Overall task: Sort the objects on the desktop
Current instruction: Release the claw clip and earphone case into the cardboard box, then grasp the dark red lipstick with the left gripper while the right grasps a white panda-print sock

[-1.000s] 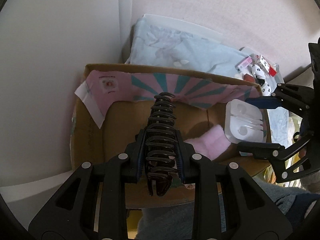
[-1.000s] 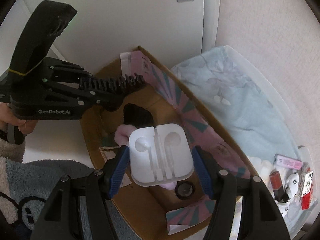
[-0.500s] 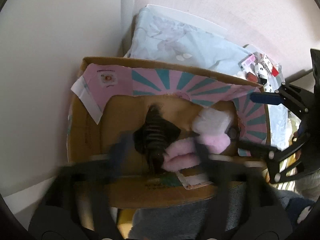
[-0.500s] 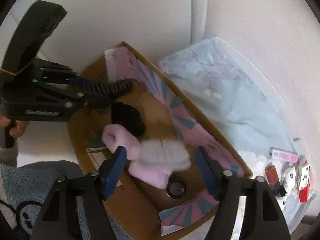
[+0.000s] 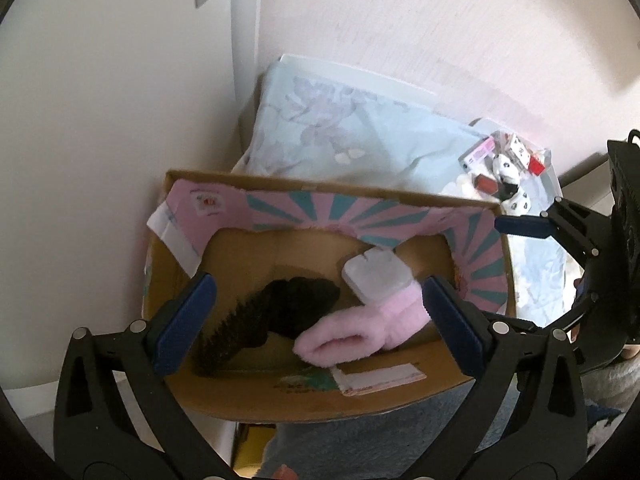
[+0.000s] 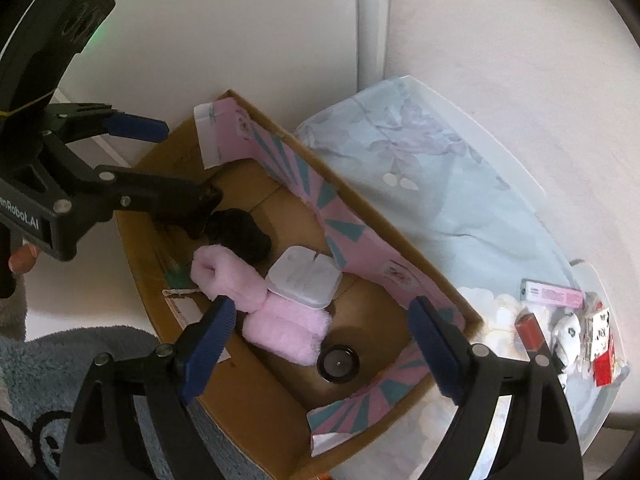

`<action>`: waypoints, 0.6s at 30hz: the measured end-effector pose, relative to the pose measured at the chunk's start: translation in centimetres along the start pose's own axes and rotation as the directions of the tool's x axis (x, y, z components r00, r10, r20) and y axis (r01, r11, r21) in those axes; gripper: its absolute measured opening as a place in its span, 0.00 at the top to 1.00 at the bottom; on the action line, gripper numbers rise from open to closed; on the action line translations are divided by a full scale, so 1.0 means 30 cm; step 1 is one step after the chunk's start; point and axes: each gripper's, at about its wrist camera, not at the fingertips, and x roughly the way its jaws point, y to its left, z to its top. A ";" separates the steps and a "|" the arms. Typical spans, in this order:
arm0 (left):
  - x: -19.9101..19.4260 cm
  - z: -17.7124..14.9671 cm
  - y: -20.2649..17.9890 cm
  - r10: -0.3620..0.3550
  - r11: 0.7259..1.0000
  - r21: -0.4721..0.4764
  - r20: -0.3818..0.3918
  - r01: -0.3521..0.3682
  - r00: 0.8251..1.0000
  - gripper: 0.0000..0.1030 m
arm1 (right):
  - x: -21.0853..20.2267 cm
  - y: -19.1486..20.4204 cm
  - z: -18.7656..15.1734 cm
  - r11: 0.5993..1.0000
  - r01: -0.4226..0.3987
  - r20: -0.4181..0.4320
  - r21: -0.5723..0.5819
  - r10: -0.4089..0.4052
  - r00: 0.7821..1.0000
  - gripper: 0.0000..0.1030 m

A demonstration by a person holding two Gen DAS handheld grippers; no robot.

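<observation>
A cardboard box [image 5: 360,396] with pink and teal flaps holds a black claw hair clip [image 5: 240,328], a dark fuzzy item [image 5: 308,300], a pink fluffy item [image 5: 360,328] and a white earphone case [image 5: 376,274]. My left gripper [image 5: 316,320] is open and empty above the box. In the right wrist view the box [image 6: 256,396] holds the white case [image 6: 306,280] on the pink fluffy item [image 6: 260,304], and a small black round lid [image 6: 338,362]. My right gripper [image 6: 320,352] is open and empty over the box.
A pale blue floral cloth [image 6: 440,184] lies in a white bin beside the box. Small boxes and toys [image 6: 568,320] sit at its far right end. A white wall and door frame [image 5: 120,80] stand behind. A grey fluffy rug [image 6: 60,360] lies below.
Both grippers opened. The black hair clip dropped from the left gripper and the white earphone case dropped from the right gripper into the box. Both grippers rose slightly.
</observation>
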 end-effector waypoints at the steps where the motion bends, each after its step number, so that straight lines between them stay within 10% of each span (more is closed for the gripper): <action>1: -0.003 0.005 -0.006 -0.003 1.000 0.017 -0.004 0.003 1.000 0.00 | -0.008 -0.006 -0.004 1.000 0.000 0.003 0.013 0.000 1.000 0.16; 11: -0.001 0.089 -0.206 -0.026 0.985 0.171 0.023 0.021 0.999 0.00 | -0.170 -0.184 -0.137 0.962 -0.053 0.115 0.266 0.023 0.993 0.16; 18: 0.007 0.148 -0.476 -0.085 0.925 0.376 0.052 0.060 0.995 0.00 | -0.287 -0.352 -0.322 0.906 0.025 0.143 0.423 -0.094 0.985 0.16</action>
